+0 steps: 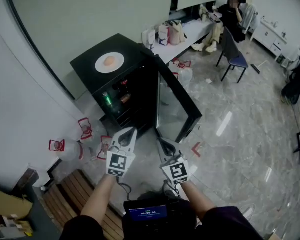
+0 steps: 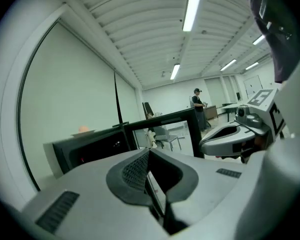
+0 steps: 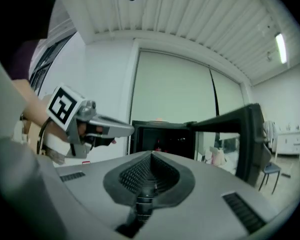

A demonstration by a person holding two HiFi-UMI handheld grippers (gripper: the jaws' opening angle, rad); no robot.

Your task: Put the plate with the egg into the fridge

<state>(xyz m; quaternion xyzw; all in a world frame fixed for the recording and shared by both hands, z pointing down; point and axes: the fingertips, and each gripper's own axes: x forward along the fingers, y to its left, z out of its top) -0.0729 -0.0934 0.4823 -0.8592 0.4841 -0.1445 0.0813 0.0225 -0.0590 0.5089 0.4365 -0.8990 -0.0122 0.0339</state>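
A white plate (image 1: 109, 62) with an egg (image 1: 109, 60) on it sits on top of a black mini fridge (image 1: 102, 54). The fridge's glass door (image 1: 175, 101) is swung wide open, and bottles show on its shelves. Both grippers hover side by side in front of the open fridge, well short of it. My left gripper (image 1: 128, 132) (image 2: 149, 153) is shut with nothing in it. My right gripper (image 1: 159, 133) (image 3: 151, 156) is shut and empty too. The plate (image 2: 84, 130) shows small in the left gripper view, and the egg (image 3: 160, 120) peeks over the fridge top in the right gripper view.
Clear jugs with red frames (image 1: 85, 129) (image 1: 57, 145) lie on the floor left of the fridge. A slatted wooden board (image 1: 75, 189) lies near my feet. Behind the fridge stands a white table with bags (image 1: 175, 34). A seated person (image 1: 230, 14) and a blue chair (image 1: 235, 54) are at the back.
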